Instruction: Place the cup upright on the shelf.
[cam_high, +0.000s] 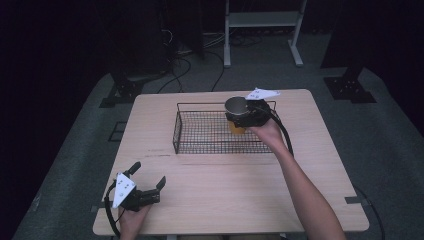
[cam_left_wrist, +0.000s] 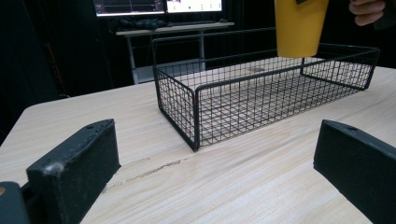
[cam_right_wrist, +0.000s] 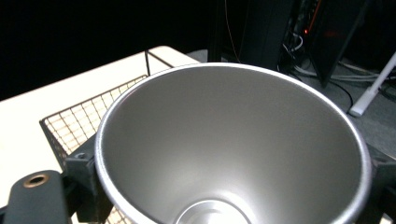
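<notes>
A yellow cup (cam_high: 236, 126) with a silver metal inside hangs upright above the right part of a black wire basket (cam_high: 200, 147). My right gripper (cam_high: 243, 116) is shut on the cup, gripping it just under the rim. In the right gripper view the cup's shiny interior (cam_right_wrist: 233, 149) sits between the jaws, with a basket corner (cam_right_wrist: 74, 123) behind it. In the left gripper view the cup's yellow base (cam_left_wrist: 299, 28) floats over the basket (cam_left_wrist: 261, 88). My left gripper (cam_high: 148, 174) rests open on the table's near left corner, nothing between its jaws.
The basket stands on a light wooden table (cam_high: 225, 200). Beyond the far edge are a white rack's legs (cam_high: 262, 35), cables and dark stand feet (cam_high: 349, 90) on the grey floor. A desk with monitors (cam_left_wrist: 159, 7) stands behind the table.
</notes>
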